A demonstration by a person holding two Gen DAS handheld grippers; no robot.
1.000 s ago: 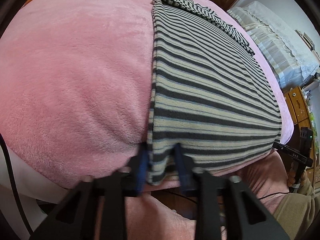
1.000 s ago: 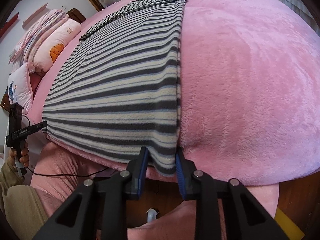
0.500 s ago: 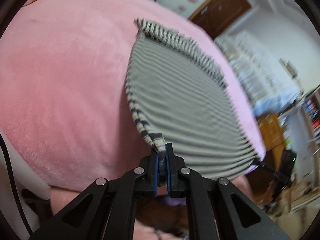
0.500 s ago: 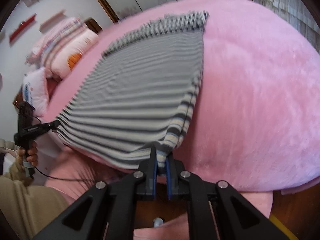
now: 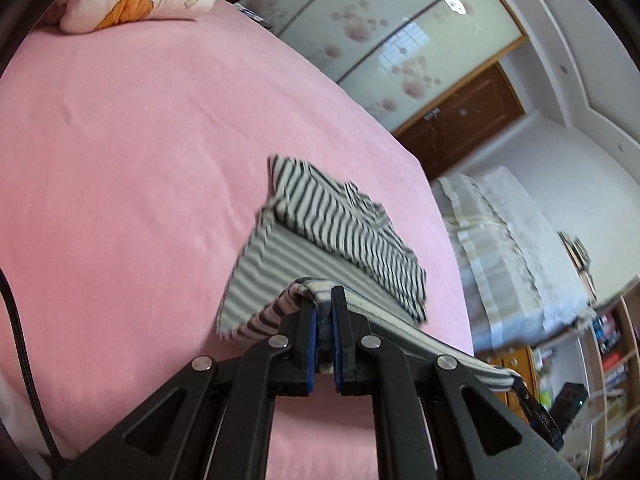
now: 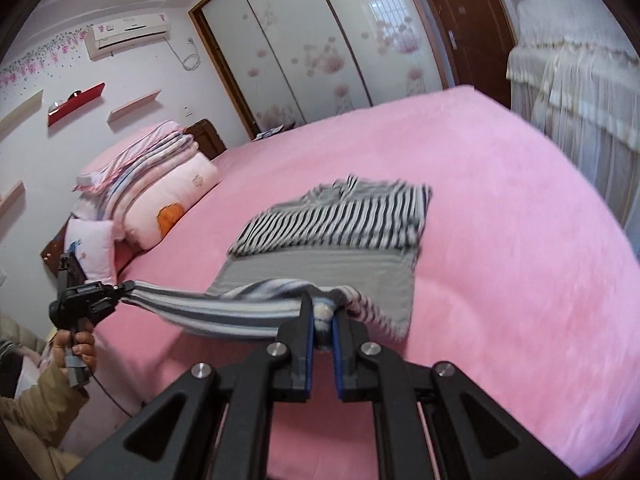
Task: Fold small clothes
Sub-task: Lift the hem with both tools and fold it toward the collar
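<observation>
The left tongs [image 5: 325, 312] and right tongs [image 6: 323, 322] pinched the shirt's [image 6: 336, 216] near hem; its length ran away from them across the bed [image 6: 500, 184].

Soft knitted striped garment [image 5: 344, 220], plush matt pink bed cover [image 5: 120, 160], matt black plastic hand-held gripper [image 5: 324, 312], glossy wardrobe doors [image 6: 320, 40]

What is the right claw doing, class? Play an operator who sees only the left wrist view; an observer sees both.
Observer: The right claw is shut on the bunched hem of the grey-and-cream striped knit top, its jaws having just closed.
Operator: Who carries my left claw?
Observer: A hand in a tan sleeve grips its handle.
Operator: What's on the wall?
Observer: A white air conditioner, above a red shelf.
</observation>
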